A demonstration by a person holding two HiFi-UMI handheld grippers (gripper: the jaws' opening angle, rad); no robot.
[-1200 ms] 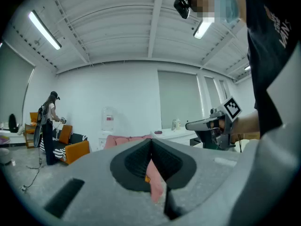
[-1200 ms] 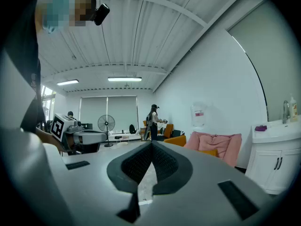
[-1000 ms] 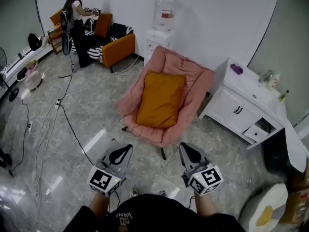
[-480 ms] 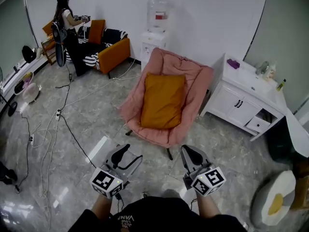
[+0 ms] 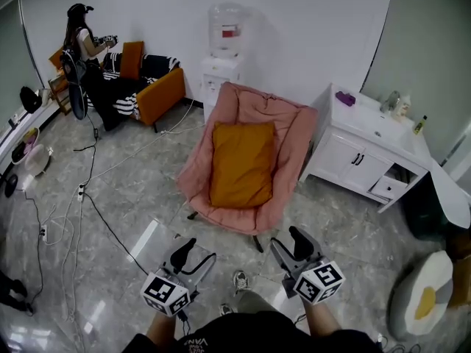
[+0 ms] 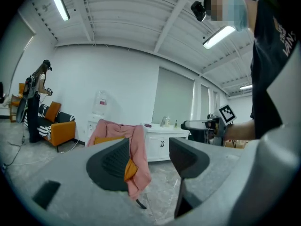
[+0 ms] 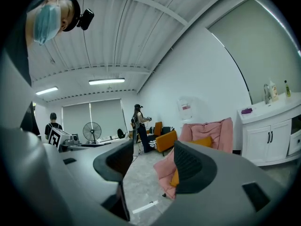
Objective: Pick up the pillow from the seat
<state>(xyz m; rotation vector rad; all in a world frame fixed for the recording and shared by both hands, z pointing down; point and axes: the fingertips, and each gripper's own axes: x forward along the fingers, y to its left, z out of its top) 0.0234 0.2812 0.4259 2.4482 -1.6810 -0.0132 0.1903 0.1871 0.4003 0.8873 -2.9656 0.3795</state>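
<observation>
An orange pillow (image 5: 241, 164) lies on the seat of a pink padded chair (image 5: 298, 127) ahead of me on the floor. Both grippers hang low in the head view, well short of the chair and touching nothing. My left gripper (image 5: 193, 255) has its jaws opening, with nothing between them. My right gripper (image 5: 291, 248) is also opening and is empty. In the left gripper view the chair (image 6: 139, 147) and a strip of pillow (image 6: 130, 169) show past the left gripper (image 6: 148, 161). The right gripper view shows the right gripper (image 7: 153, 163), the chair (image 7: 209, 127) and the pillow (image 7: 205, 141) behind it.
A white cabinet (image 5: 366, 160) stands right of the chair, a water dispenser (image 5: 222, 46) behind it. An orange sofa (image 5: 160, 94), a person (image 5: 81, 46) and a fan are at the far left. Cables (image 5: 82, 197) trail over the floor. A white and yellow cushion (image 5: 423, 300) lies at right.
Both grippers' jaws have gone from shut to apart, the left first. Both grippers sit a little lower in the view, and the scene has shifted slightly left.
</observation>
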